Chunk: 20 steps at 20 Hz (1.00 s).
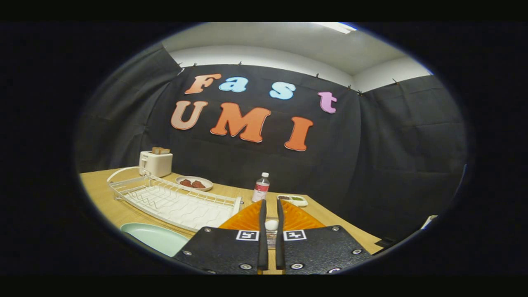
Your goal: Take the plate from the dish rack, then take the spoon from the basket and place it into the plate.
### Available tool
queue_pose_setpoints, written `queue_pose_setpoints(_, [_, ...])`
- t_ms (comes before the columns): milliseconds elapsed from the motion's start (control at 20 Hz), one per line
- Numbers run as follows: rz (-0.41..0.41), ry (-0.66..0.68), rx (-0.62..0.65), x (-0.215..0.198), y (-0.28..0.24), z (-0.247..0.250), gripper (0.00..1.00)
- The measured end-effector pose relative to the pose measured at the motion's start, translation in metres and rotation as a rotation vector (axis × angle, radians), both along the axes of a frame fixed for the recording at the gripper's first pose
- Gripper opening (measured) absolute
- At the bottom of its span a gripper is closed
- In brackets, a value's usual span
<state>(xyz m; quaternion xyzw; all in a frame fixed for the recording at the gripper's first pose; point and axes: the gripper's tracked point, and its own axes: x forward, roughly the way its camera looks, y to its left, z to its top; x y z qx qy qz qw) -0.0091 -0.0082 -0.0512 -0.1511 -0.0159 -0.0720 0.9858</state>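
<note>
Jaws narrow, my gripper pinching a white spoon between both fingers, over the orange ribbed plastic basket. Pale green round plate sits on the wooden table, just left of my fingers, beside the white wire dish rack. Clear plastic bottle stands beyond the basket.

Pale green plate lies flat beside white dish rack.

Tool nearly closed on a spoon over the orange basket, dish rack close left, bottle just beyond, bare desk open rightward.
</note>
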Motion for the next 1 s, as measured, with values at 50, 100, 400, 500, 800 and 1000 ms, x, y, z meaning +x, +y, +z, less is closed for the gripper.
queue_pose_setpoints(50, [0.008,-0.003,0.003,-0.007,0.005,0.003,0.07])
queue_pose_setpoints(100, [0.015,-0.008,0.004,-0.013,0.008,0.005,0.07])
queue_pose_setpoints(400, [0.091,-0.021,0.028,-0.054,0.043,0.01,0.07])
queue_pose_setpoints(500, [0.136,-0.014,0.039,-0.066,0.062,0.005,0.07])
queue_pose_setpoints(800, [0.237,0.013,0.061,-0.089,0.105,-0.014,0.07])
queue_pose_setpoints(1000, [0.323,0.016,0.077,-0.094,0.132,-0.025,0.07])
